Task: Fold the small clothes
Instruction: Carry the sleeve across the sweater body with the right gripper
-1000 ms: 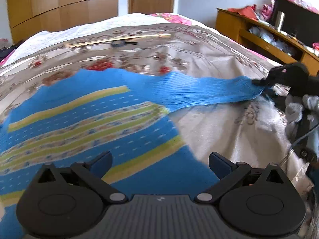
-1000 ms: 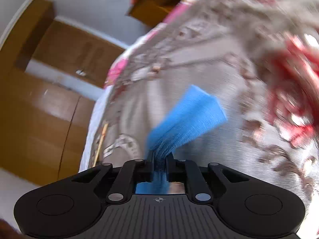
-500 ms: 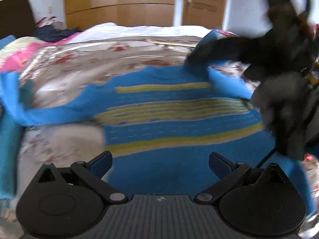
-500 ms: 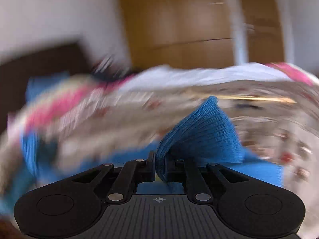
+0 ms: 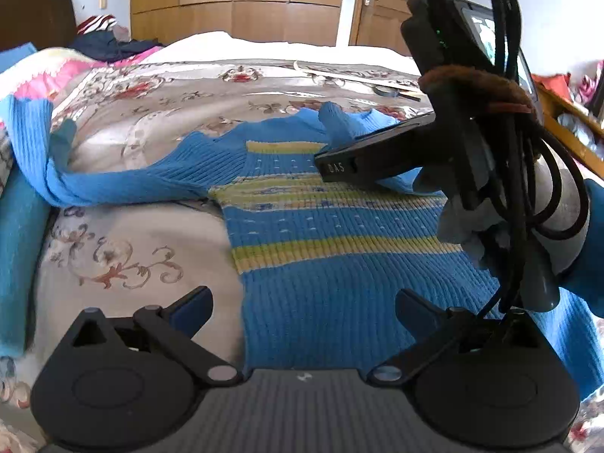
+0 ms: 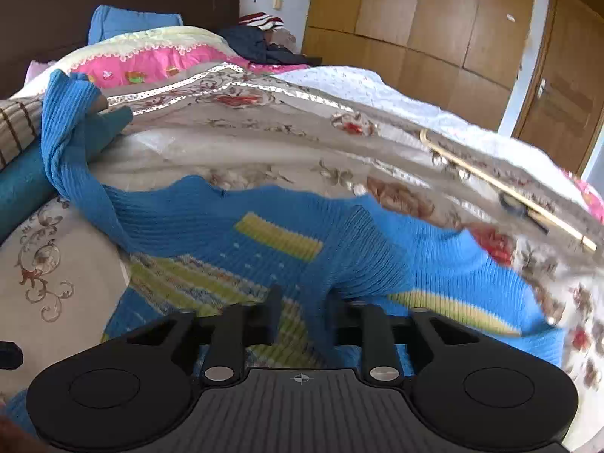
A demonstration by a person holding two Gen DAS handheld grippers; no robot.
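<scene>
Sweater (image 5: 332, 264) in blue knit with yellow stripes lay spread on the bed (image 5: 158, 241) in the left wrist view, directly ahead of the left tool (image 5: 304, 304). This tool was wide apart and held nothing; its tips hovered over the lower hem. Across the chest of the garment reached the right tool (image 5: 339, 162), with a blue sleeve (image 5: 351, 124) bunched at its tip. The other sleeve (image 5: 113, 185) stretched to the left, over a teal roll (image 5: 19, 249) at the bed's edge.

In the right wrist view, the right tool (image 6: 302, 321) was narrow, with the ribbed sleeve (image 6: 339, 264) between its fingers, brought over the striped chest (image 6: 279, 241). I could not tell if the pads pressed the knit or only stood beside it. The far sleeve (image 6: 71, 139) hung twisted over the teal roll (image 6: 34, 181).

My judgement: if the tool lets go too early, the sleeve may spring back or land bunched, because ribbed knit is elastic. The twisted far sleeve could also catch on the roll when pulled.

No container was visible in either view.
</scene>
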